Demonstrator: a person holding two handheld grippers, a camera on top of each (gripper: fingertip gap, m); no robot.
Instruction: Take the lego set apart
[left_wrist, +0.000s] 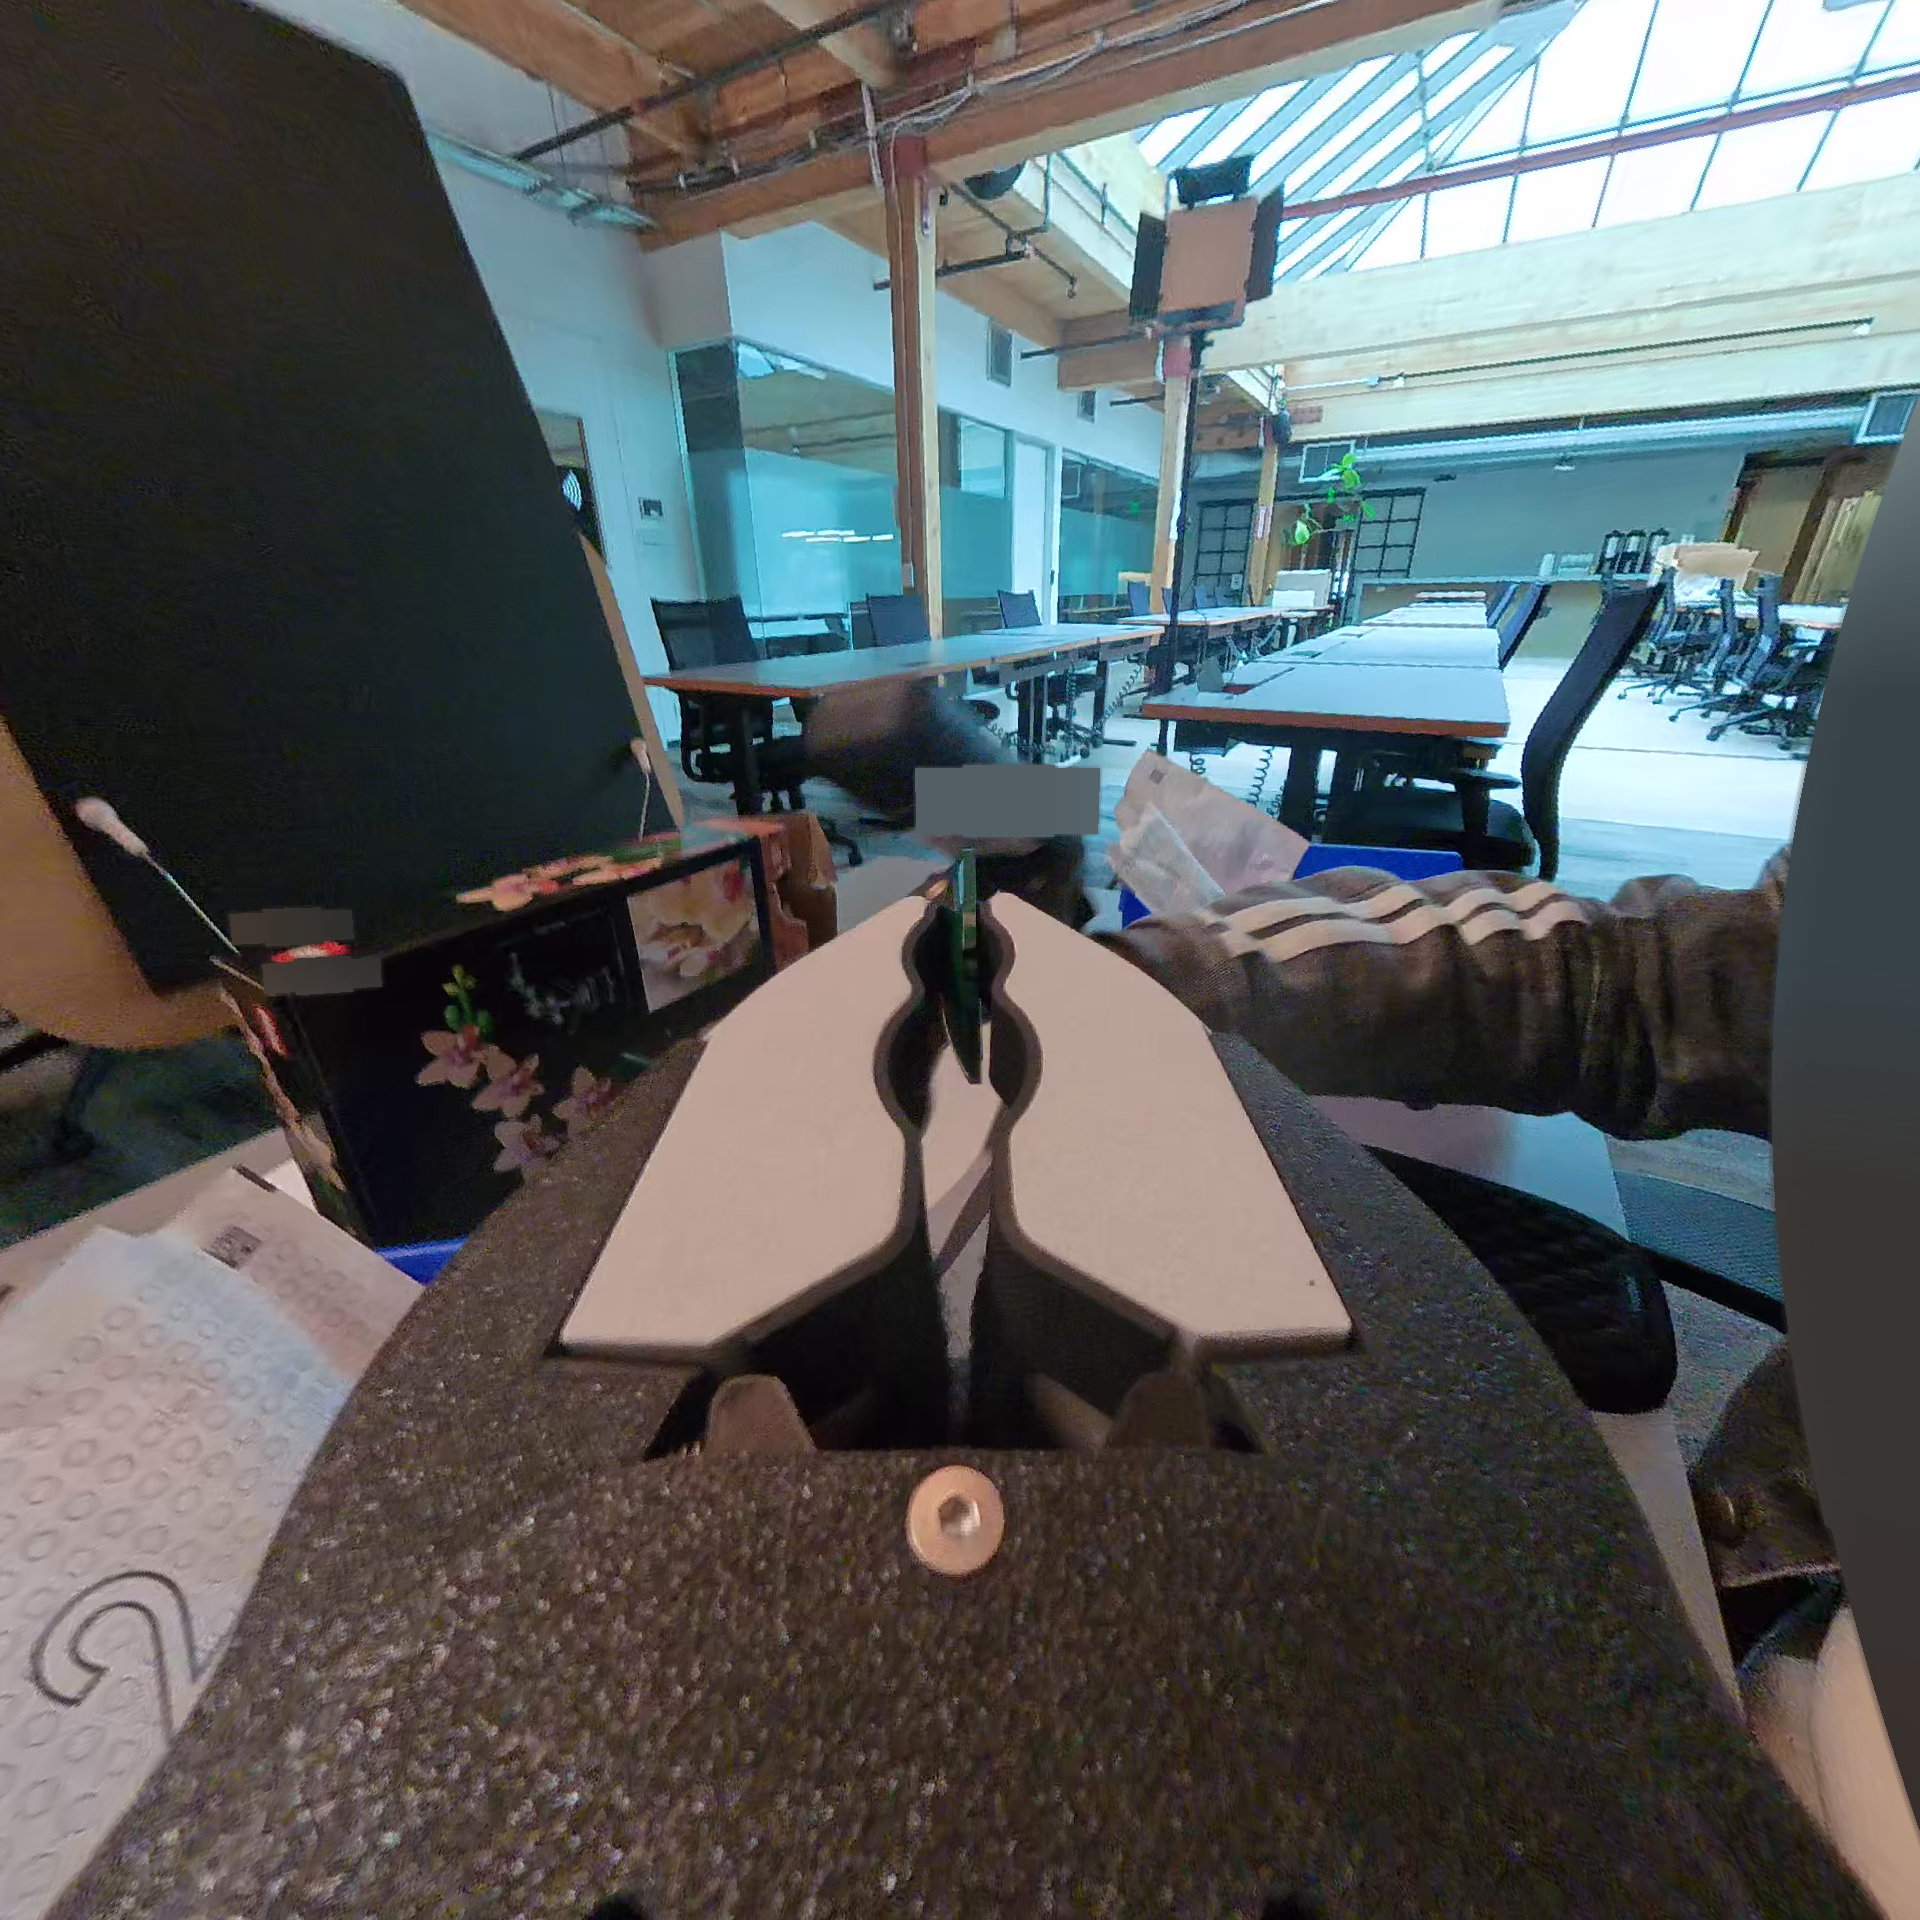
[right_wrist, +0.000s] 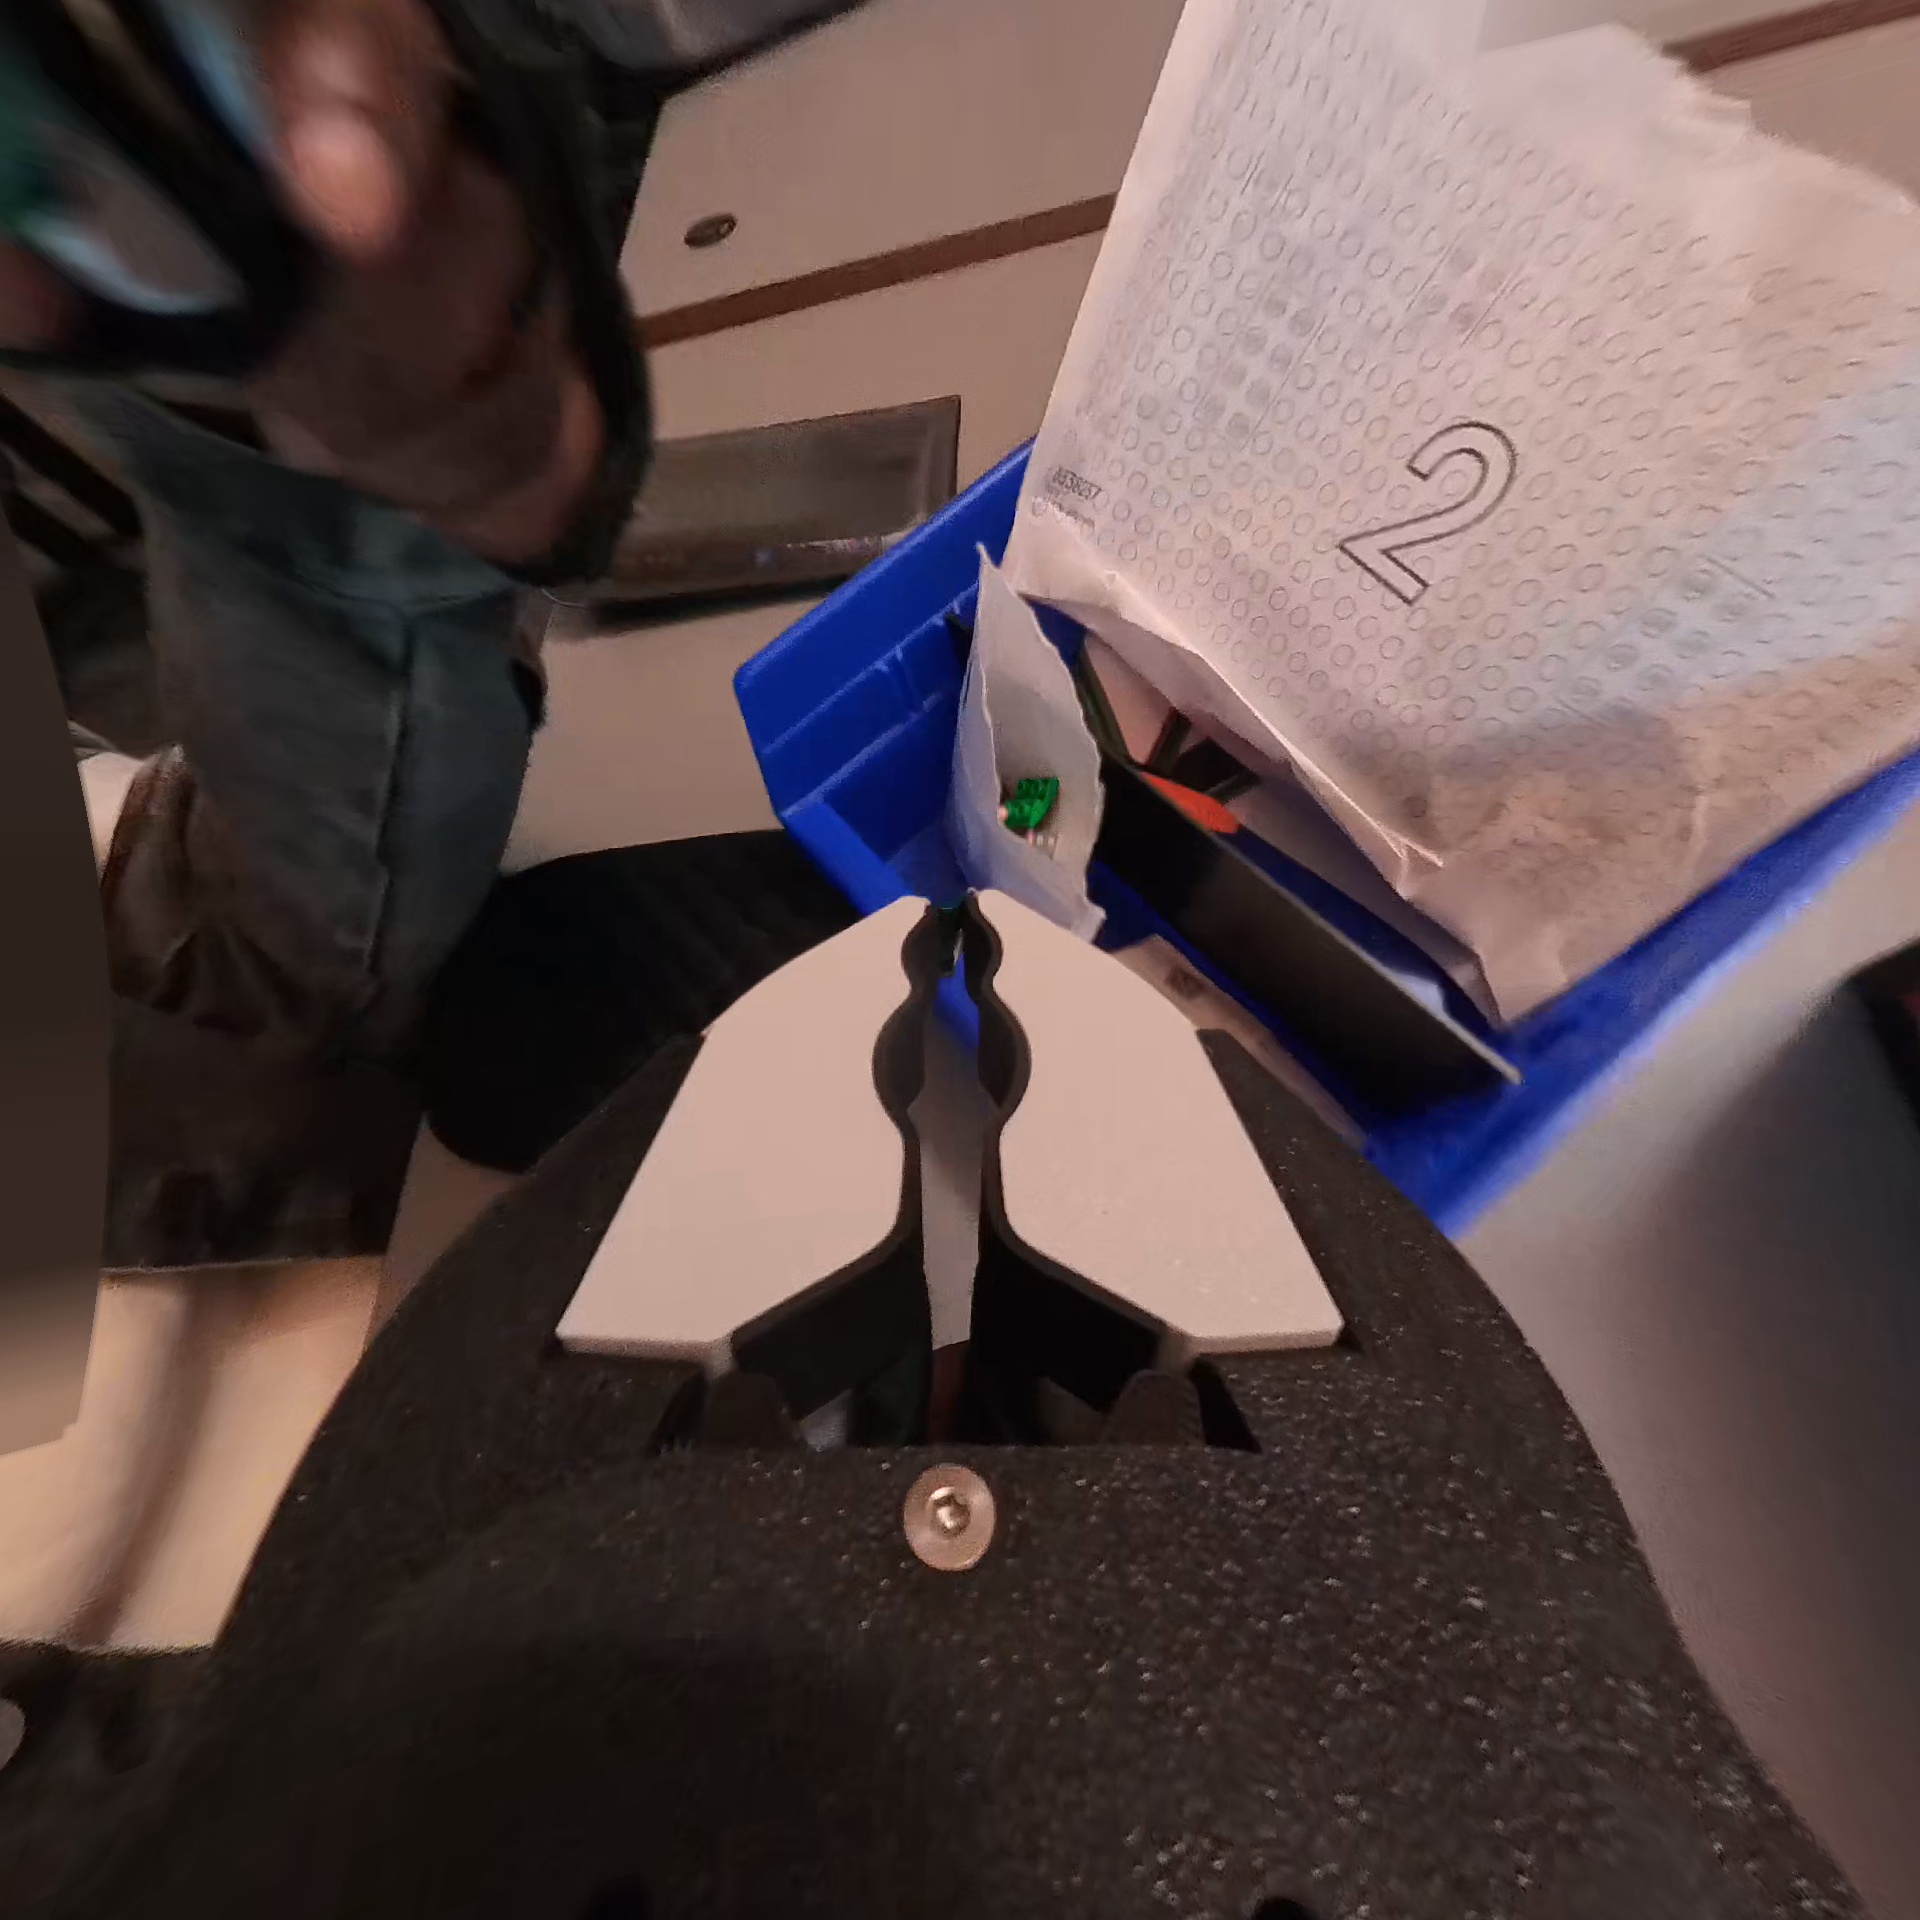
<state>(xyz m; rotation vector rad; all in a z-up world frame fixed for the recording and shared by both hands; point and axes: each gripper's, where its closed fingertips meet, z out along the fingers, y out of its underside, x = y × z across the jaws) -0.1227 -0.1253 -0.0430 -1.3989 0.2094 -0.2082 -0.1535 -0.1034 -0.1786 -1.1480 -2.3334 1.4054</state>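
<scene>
Leaf piece (left_wrist: 964, 987) between hand-held gripper (left_wrist: 961, 914) fingers

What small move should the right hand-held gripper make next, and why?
Probably carry its piece over the open blue bin and release it. The right hand-held gripper is shut on a small dark green piece just before the bin, where a torn paper bag already holds loose green bricks.

**My rig and sleeve**

My left gripper (left_wrist: 961, 935) and right gripper (right_wrist: 951, 920) look alike: pale grey curved fingers (left_wrist: 790, 1143), grainy black housing, one silver screw (left_wrist: 956, 1520) at lower centre. At right, my dark sleeve (left_wrist: 1455, 966) carries white stripes.
</scene>
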